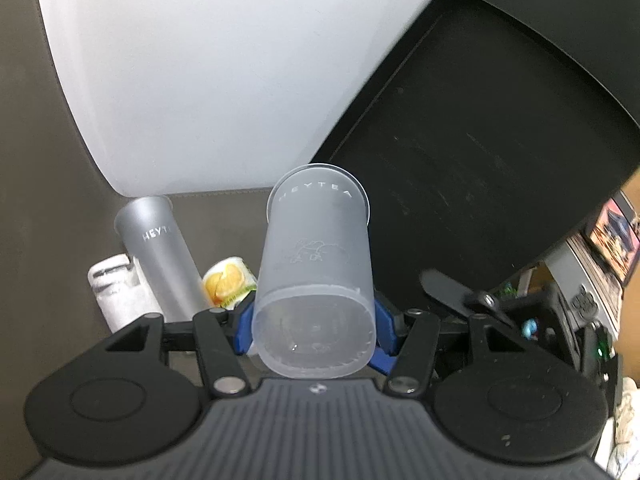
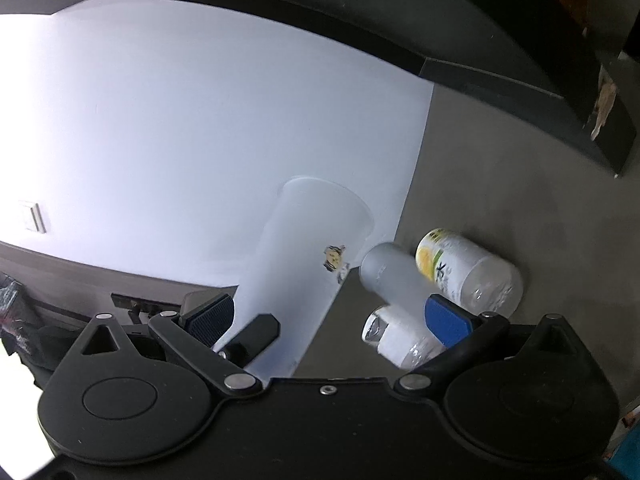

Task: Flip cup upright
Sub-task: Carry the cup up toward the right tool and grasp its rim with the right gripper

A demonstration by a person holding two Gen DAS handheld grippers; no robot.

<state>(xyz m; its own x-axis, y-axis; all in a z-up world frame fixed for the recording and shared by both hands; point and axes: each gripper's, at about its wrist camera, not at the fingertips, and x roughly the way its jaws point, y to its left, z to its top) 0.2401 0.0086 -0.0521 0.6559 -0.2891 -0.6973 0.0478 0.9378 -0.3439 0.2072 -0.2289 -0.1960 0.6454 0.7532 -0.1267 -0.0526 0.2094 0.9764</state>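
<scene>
A pale white wall [image 1: 208, 72] is filling the upper left of the left wrist view, and a dark panel [image 1: 500, 128] is taking the upper right. Low in that frame, the left gripper [image 1: 316, 334] is clamping a frosted cup [image 1: 316, 264] near its base, the blue pads [image 1: 245, 330] pressing on either side. The cup's closed bottom is facing the camera and its rimmed mouth is pointing away toward centre frame, so it is lying along the fingers rather than standing.

In the right wrist view, the right gripper [image 2: 324, 318] is standing wide open with nothing pressed between its pads; a frosted cup [image 2: 308, 264] is showing at centre, just beside the left pad.

As a judgement, the thin plastic wall could be flexing under the squeeze and the cup slipping out during the turn, since the grip is sitting low on a smooth taper. Setting it down could also be knocking the second frosted cup [image 1: 160, 252], the lemon-label bottle [image 1: 230, 280] or the small clear bottle [image 1: 120, 292] crowded at lower left.
</scene>
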